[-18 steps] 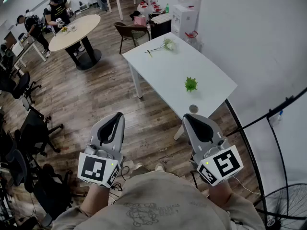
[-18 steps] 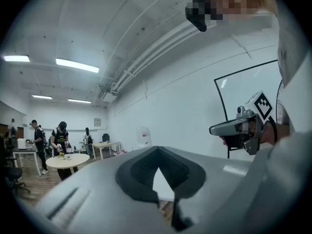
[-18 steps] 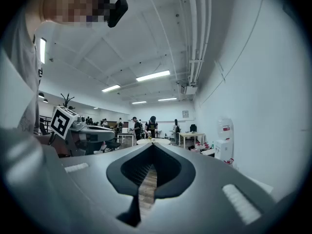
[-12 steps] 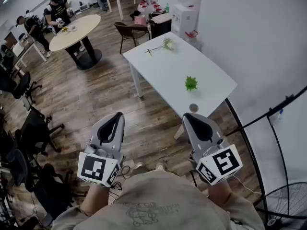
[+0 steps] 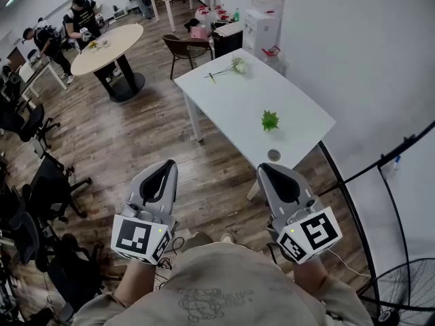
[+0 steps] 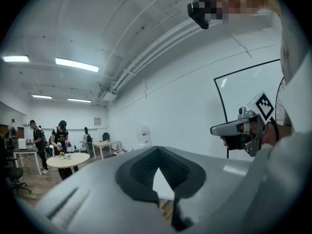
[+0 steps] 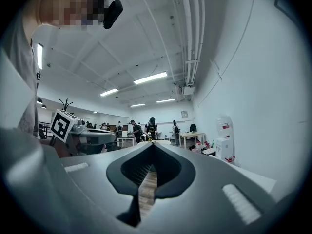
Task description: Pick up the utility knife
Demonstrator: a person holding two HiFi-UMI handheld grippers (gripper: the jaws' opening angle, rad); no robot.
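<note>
No utility knife shows in any view. In the head view my left gripper point(image 5: 166, 164) and right gripper point(image 5: 263, 169) are held side by side in front of the person's chest, above the wooden floor. Both are shut, jaw tips meeting, with nothing between them. In the left gripper view the left gripper point(image 6: 157, 150) points level into the room, and the right gripper point(image 6: 239, 128) hangs beside it. The right gripper point(image 7: 152, 146) looks the same way in its own view, with the left gripper point(image 7: 90, 138) at its side.
A white table point(image 5: 231, 107) stands ahead by the wall, bearing a small green plant point(image 5: 270, 119), a cut flower point(image 5: 234, 64) and a small round object point(image 5: 274, 154). People work at a round table point(image 5: 109, 43). Office chairs point(image 5: 47, 182) line the left; a fan point(image 5: 408, 297) stands right.
The head view has shifted very slightly; both grippers stay shut in almost the same place, the right one a little lower left.
</note>
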